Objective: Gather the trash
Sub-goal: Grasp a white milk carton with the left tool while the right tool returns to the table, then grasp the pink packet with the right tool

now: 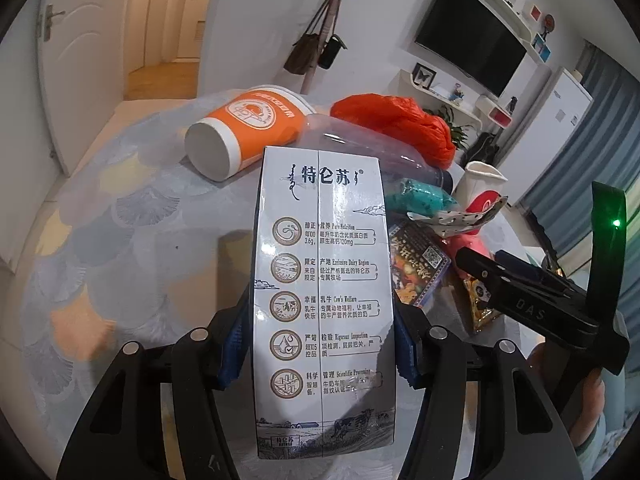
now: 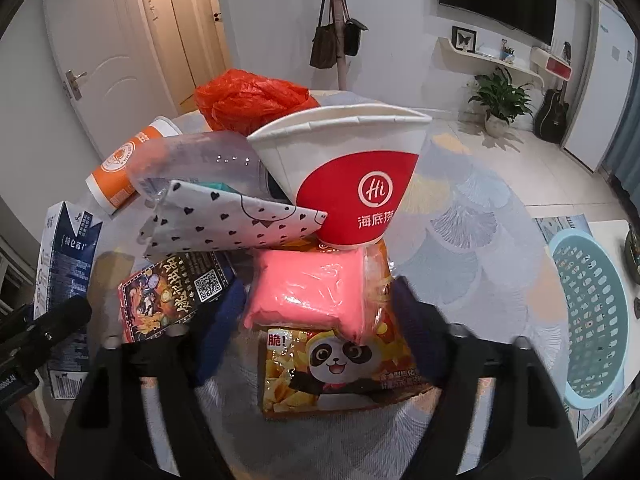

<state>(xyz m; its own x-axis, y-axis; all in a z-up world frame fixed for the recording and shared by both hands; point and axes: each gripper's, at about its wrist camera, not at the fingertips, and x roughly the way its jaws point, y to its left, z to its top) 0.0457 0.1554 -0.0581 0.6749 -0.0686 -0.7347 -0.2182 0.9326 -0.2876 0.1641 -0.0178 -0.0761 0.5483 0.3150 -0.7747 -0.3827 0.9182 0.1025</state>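
My left gripper (image 1: 322, 344) is shut on a white and blue milk carton (image 1: 324, 300), held upright above the table; the carton also shows in the right wrist view (image 2: 64, 280). My right gripper (image 2: 316, 320) is open, its fingers on either side of a pink plastic packet (image 2: 308, 292) that lies on a panda snack bag (image 2: 340, 368). The trash pile holds a red and white paper cup (image 2: 352, 180), a heart-print wrapper (image 2: 224, 224), a dark snack packet (image 2: 176, 292), a clear plastic bottle (image 2: 200, 164), an orange cup (image 1: 248, 128) and a red plastic bag (image 1: 396, 120).
A teal mesh basket (image 2: 592, 316) stands to the right of the table. The patterned tablecloth (image 1: 120, 220) covers the round table. A coat stand with bags (image 2: 336, 32), doors, a TV and a plant are behind.
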